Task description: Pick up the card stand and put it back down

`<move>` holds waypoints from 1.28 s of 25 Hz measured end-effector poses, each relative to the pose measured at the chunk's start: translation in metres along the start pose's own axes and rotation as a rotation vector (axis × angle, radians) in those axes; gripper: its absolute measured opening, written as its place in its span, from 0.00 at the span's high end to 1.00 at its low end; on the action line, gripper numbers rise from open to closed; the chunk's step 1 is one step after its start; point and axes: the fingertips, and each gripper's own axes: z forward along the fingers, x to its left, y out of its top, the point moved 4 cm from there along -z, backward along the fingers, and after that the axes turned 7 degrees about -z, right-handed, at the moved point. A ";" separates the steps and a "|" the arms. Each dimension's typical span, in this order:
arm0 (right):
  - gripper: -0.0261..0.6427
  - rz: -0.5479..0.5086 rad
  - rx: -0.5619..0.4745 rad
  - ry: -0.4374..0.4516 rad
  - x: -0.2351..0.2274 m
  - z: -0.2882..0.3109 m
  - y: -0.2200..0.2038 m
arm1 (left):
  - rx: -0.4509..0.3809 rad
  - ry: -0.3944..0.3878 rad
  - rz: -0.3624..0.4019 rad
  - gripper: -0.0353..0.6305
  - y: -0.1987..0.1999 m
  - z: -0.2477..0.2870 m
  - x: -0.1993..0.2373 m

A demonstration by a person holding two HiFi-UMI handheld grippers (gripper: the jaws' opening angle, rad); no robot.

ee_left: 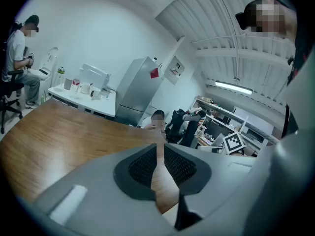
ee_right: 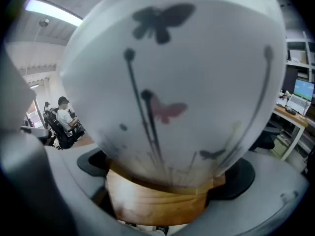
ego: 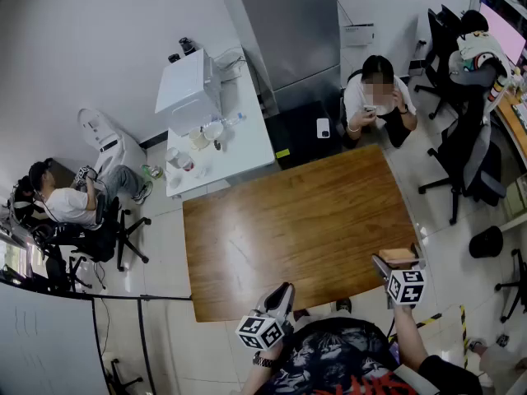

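The card stand is a wooden base holding a white card printed with butterflies and stems. It fills the right gripper view and sits deep between the jaws of my right gripper, which stand wide; the base nearly spans the gap between the pads. In the head view the stand rests at the front right corner of the brown wooden table, with the right gripper around it. My left gripper hovers at the table's front edge, its jaws together on nothing.
A white side table with a white appliance and cups stands behind the left of the wooden table. A seated person is at the far edge, another at far left. Office chairs and a black bin stand on the right.
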 end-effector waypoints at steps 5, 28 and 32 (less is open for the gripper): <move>0.09 0.011 -0.011 0.000 0.033 -0.047 0.001 | -0.002 0.014 0.007 0.87 0.005 -0.038 0.002; 0.09 0.002 -0.046 0.074 0.069 -0.047 0.014 | -0.117 0.063 0.134 0.95 0.042 -0.064 0.008; 0.09 -0.018 -0.034 0.090 0.076 -0.040 0.013 | -0.123 0.075 0.097 0.95 0.041 -0.065 0.013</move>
